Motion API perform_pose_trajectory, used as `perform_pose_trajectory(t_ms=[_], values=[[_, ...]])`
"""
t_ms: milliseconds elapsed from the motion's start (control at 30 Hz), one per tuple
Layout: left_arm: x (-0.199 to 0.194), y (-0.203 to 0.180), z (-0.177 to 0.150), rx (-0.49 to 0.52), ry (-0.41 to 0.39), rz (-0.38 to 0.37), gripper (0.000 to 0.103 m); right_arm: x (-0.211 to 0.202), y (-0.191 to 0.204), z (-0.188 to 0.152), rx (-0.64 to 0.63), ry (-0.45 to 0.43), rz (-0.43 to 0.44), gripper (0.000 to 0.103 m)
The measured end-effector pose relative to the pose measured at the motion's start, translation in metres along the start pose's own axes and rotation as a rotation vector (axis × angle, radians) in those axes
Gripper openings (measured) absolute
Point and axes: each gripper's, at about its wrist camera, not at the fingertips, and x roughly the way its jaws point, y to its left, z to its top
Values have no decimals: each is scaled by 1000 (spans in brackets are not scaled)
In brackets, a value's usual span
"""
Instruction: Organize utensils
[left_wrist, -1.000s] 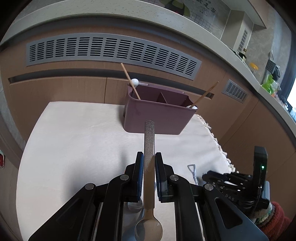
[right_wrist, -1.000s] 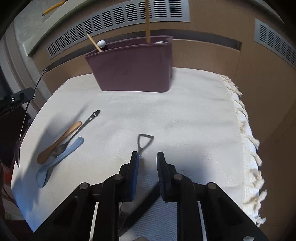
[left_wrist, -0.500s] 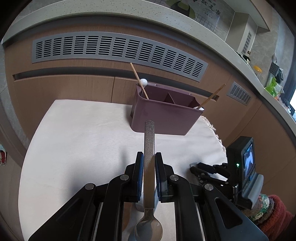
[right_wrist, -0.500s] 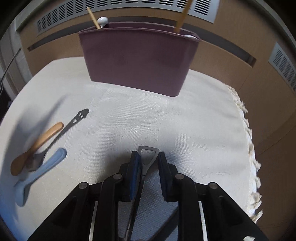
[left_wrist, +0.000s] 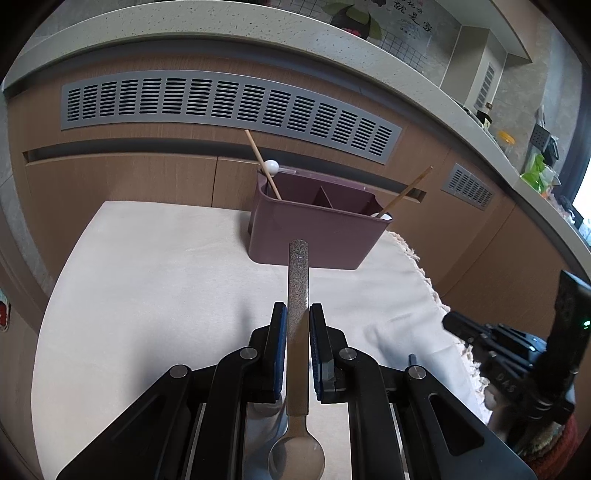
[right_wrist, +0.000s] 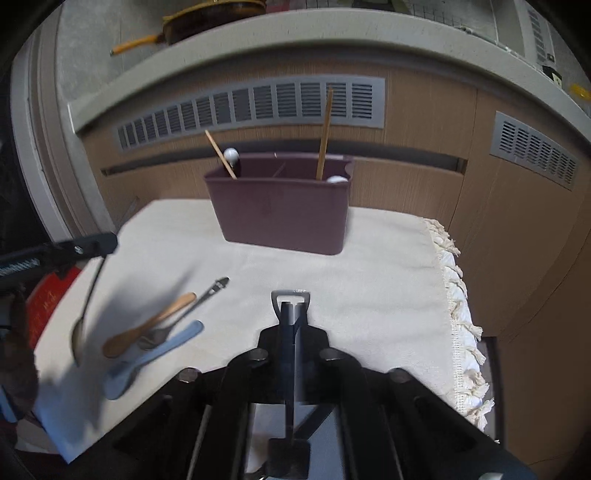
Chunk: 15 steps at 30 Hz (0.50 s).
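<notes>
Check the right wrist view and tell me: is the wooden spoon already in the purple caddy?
No, the wooden spoon lies on the cloth, apart from the caddy.

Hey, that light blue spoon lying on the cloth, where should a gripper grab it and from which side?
Likely the free handle end of the light blue spoon, coming from above. It lies flat, and a wooden spoon and a dark metal utensil crowd its other side.

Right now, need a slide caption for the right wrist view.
Right gripper shut on a metal utensil, facing the maroon caddy; three utensils lie on the cloth.
</notes>
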Motion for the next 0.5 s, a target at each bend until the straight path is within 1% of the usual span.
perform_pose_trajectory(t_ms=[100,133,200,300,333,433,500], values=[[-1,-3,0,3,0,-4,12,-10,-1,3,7,-44,6,2],[-1,-3,0,3,1,-5,12,-11,0,4,-6,-37,15,2],[-3,-2,0,5,-1,-1,12,-9,-3,4,-23,11,56,2],[-5,0,-1,1,0,1,12,-6,-11,-4,-20,117,134,3],[-5,1,-2,0,3,1,12,-8,-13,-11,-32,142,139,4],[-2,2,-4,-12,14,-2,12,-23,-16,-38,-91,158,79,10],[3,2,-5,-15,27,-5,12,-31,-19,-60,-112,180,67,14]])
